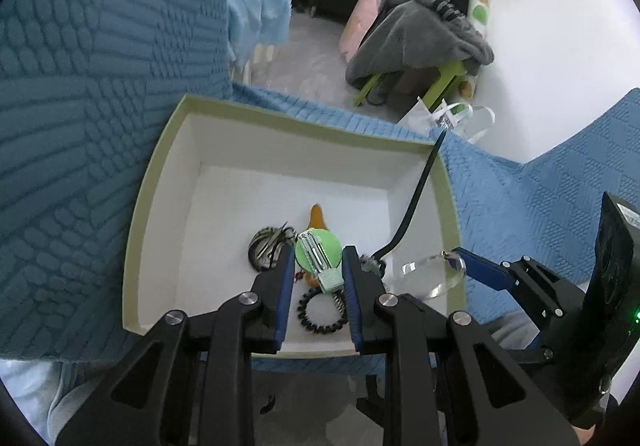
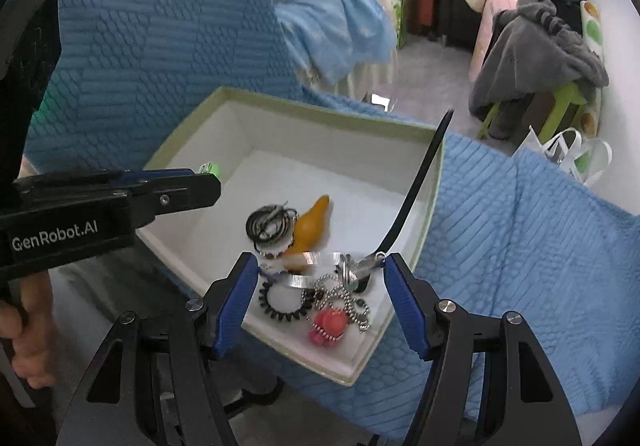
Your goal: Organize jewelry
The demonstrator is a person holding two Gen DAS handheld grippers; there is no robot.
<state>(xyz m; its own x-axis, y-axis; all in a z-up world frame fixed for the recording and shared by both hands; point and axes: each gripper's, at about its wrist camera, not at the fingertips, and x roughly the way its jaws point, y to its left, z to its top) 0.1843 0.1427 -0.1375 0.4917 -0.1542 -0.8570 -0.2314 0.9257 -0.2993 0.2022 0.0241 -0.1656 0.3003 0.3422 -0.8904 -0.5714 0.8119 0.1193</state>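
Left gripper [image 1: 318, 266] clamped on a green round clip [image 1: 318, 255], held over the near part of the box [image 1: 160, 174]. Right gripper [image 2: 318, 278] spread wide at the near right corner, nothing between the pads, a clear bangle [image 2: 308, 266] sitting in the gap (whether it touches, hard to say). Rest of the pile down along the near edge: black spiral hair tie [image 2: 280, 298], ball chain [image 2: 344, 302], pink charm [image 2: 330, 326], orange piece [image 2: 310, 230], dark hoops [image 2: 266, 224]. Black strap [image 2: 420, 186] leaning over the right wall. Box parked on a blue quilt [image 2: 520, 226]
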